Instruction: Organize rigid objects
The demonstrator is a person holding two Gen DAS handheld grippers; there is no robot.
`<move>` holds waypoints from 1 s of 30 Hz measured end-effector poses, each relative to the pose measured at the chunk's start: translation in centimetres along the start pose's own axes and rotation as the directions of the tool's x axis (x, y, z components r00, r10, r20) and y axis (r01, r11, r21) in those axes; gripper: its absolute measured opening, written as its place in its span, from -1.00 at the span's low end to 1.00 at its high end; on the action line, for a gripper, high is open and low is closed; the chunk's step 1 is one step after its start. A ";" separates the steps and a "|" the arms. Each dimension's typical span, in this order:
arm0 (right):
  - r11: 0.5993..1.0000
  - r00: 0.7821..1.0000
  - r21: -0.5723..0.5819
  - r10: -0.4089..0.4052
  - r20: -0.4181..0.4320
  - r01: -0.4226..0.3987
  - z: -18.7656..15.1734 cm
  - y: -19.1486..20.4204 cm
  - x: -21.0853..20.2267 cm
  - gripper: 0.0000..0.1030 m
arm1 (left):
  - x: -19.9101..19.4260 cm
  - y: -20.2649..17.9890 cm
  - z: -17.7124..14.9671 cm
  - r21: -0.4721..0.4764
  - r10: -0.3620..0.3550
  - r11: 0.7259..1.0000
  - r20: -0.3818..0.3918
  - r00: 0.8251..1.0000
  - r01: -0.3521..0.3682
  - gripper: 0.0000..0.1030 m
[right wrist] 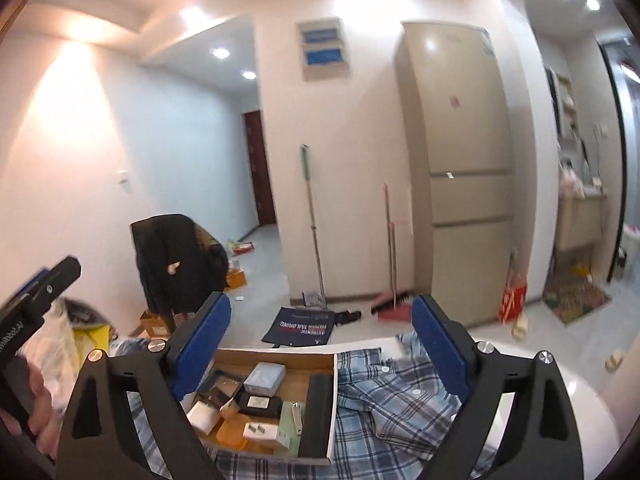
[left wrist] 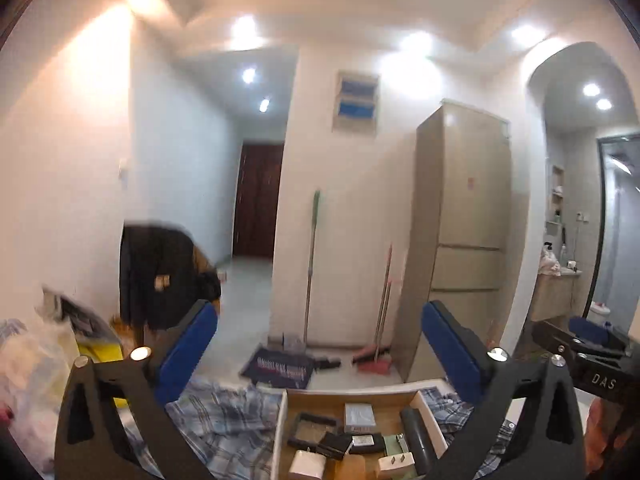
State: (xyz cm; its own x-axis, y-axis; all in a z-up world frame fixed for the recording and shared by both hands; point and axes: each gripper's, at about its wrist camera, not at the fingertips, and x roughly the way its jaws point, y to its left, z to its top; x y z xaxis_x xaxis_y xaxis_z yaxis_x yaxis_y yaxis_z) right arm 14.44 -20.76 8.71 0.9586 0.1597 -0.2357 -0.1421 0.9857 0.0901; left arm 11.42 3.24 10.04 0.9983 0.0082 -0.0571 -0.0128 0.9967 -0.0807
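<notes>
An open cardboard box [left wrist: 352,395] [right wrist: 280,355] sits low in both views on a blue plaid shirt [left wrist: 224,420] [right wrist: 392,396]. Several small rigid items lie in it: a grey-blue box [left wrist: 360,418] [right wrist: 264,378], a long black case [left wrist: 416,436] [right wrist: 320,412], white plugs [left wrist: 306,465] [right wrist: 260,432] and a nail clipper [right wrist: 296,418]. My left gripper [left wrist: 320,314] [right wrist: 44,284] is raised above the box, pointing into the room, open and empty. My right gripper [right wrist: 320,308] [left wrist: 592,344] hovers over the box, open, with nothing between its blue pads.
A beige fridge [right wrist: 460,160] stands ahead on the right. A mop [right wrist: 312,224], a red broom and dustpan [right wrist: 394,304] and a dark bag [right wrist: 304,326] are at the wall. A coat-draped chair [right wrist: 176,260] and plastic bags [left wrist: 36,368] sit on the left.
</notes>
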 end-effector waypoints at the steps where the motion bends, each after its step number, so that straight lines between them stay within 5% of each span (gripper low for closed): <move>1: 1.000 1.000 -0.012 -0.005 0.016 0.005 0.1 0.3 -0.7 0.81 | -1.1 -0.2 0.0 0.018 0.011 1.000 0.030 0.999 -0.012 1.00; 4: 0.997 0.993 0.012 -0.080 0.081 0.080 0.1 0.7 -3.1 1.00 | -3.7 -0.4 0.1 0.037 0.016 0.999 0.049 0.999 -0.018 1.00; 11: 0.999 0.993 0.022 -0.046 0.106 0.044 -0.8 0.1 -7.3 1.00 | -9.2 -0.4 0.1 0.131 0.021 0.991 0.071 0.997 -0.031 1.00; 21: 0.999 0.996 -0.034 -0.004 0.090 0.007 -4.8 0.6 -10.4 1.00 | -13.8 -0.3 -2.8 0.096 -0.019 0.995 0.042 0.999 0.015 1.00; 30: 0.999 0.999 -0.047 0.020 0.040 -0.018 -11.1 0.1 -7.1 1.00 | -10.7 -0.5 -9.1 0.043 -0.009 0.999 -0.030 1.000 0.010 1.00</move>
State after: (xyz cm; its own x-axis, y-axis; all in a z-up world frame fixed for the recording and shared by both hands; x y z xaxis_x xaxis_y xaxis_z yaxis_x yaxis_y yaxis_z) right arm 4.91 -21.26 -0.32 0.9646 0.1772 -0.1952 -0.1710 0.9841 0.0485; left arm 0.24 1.95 1.67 0.9963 -0.0033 -0.0859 0.0000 0.9993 -0.0382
